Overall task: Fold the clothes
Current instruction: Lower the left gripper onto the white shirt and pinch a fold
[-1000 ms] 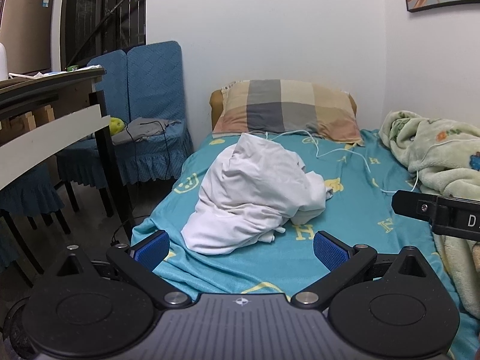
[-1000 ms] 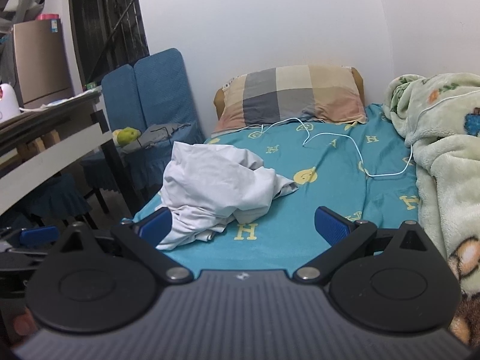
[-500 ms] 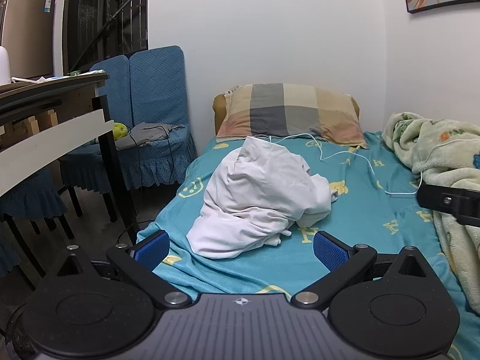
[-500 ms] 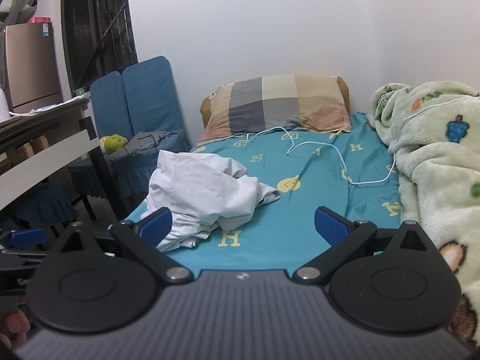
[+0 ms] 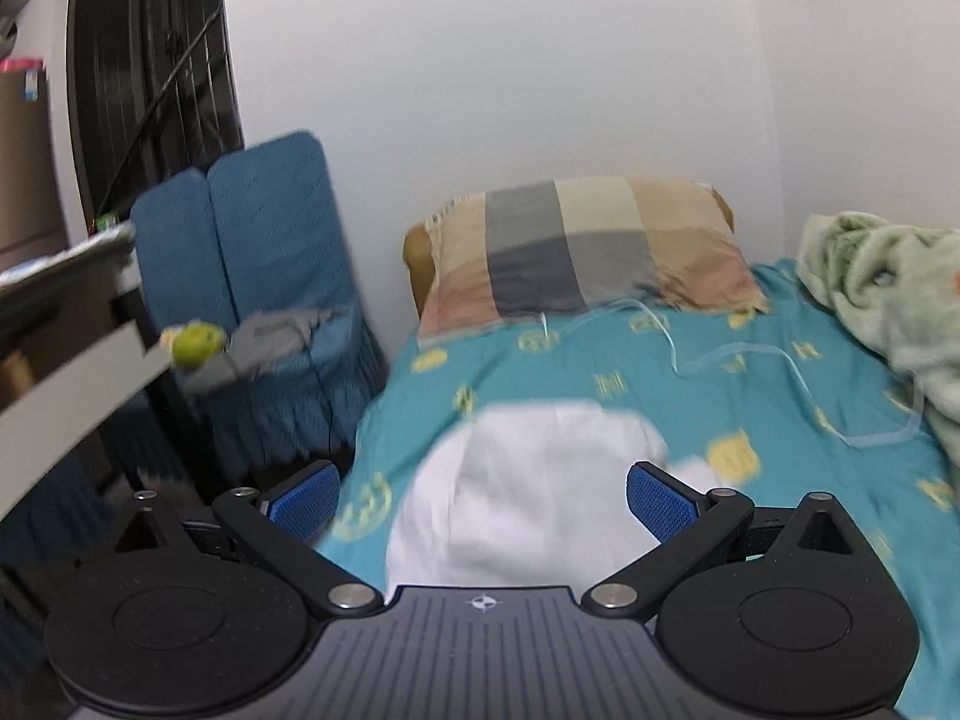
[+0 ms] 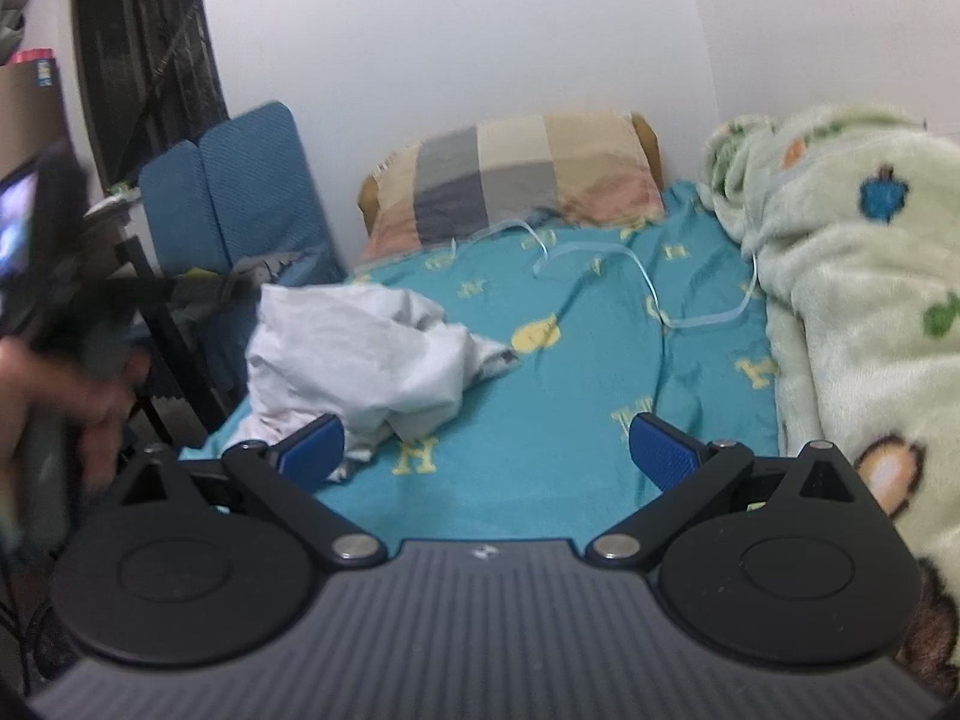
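Note:
A crumpled white garment lies on the teal bed sheet near the bed's left edge. In the left wrist view it is blurred and sits just beyond and between the blue pads of my open left gripper. In the right wrist view the same white garment is ahead to the left, and my right gripper stands open over bare sheet to its right, its left pad close to the cloth's hem. A blurred hand holding the left gripper shows at the left edge.
A checked pillow lies at the head of the bed, with a white cable looped on the sheet below it. A green fleece blanket fills the bed's right side. Blue chairs and a desk stand left of the bed.
Both grippers have moved forward toward the bed; the white garment now looms close between the left gripper's pads. Both views are motion-blurred. The garment itself has not been moved.

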The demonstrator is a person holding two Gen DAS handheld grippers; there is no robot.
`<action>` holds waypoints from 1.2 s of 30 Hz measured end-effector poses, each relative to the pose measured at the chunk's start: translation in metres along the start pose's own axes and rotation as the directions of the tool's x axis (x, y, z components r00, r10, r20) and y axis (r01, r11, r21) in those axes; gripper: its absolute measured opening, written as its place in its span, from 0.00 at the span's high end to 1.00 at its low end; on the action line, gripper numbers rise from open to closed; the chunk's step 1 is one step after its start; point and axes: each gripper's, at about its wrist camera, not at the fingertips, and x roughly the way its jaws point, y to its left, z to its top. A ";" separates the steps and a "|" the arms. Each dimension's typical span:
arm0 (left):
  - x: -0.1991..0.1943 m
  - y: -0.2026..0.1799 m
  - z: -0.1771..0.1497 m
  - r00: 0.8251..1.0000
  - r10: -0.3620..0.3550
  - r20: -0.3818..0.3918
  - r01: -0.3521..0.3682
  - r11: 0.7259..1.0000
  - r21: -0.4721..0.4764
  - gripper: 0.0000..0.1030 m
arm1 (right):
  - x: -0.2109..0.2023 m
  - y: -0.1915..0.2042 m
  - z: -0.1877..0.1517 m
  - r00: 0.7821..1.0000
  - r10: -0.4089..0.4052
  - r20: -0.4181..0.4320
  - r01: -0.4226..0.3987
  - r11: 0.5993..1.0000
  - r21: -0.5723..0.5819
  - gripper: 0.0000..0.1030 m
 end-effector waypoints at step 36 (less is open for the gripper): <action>-0.143 0.000 -0.163 0.817 -0.419 -0.396 0.359 0.907 -0.219 0.96 | -0.003 -0.009 0.006 0.982 0.189 0.013 -0.189 0.981 0.051 0.00</action>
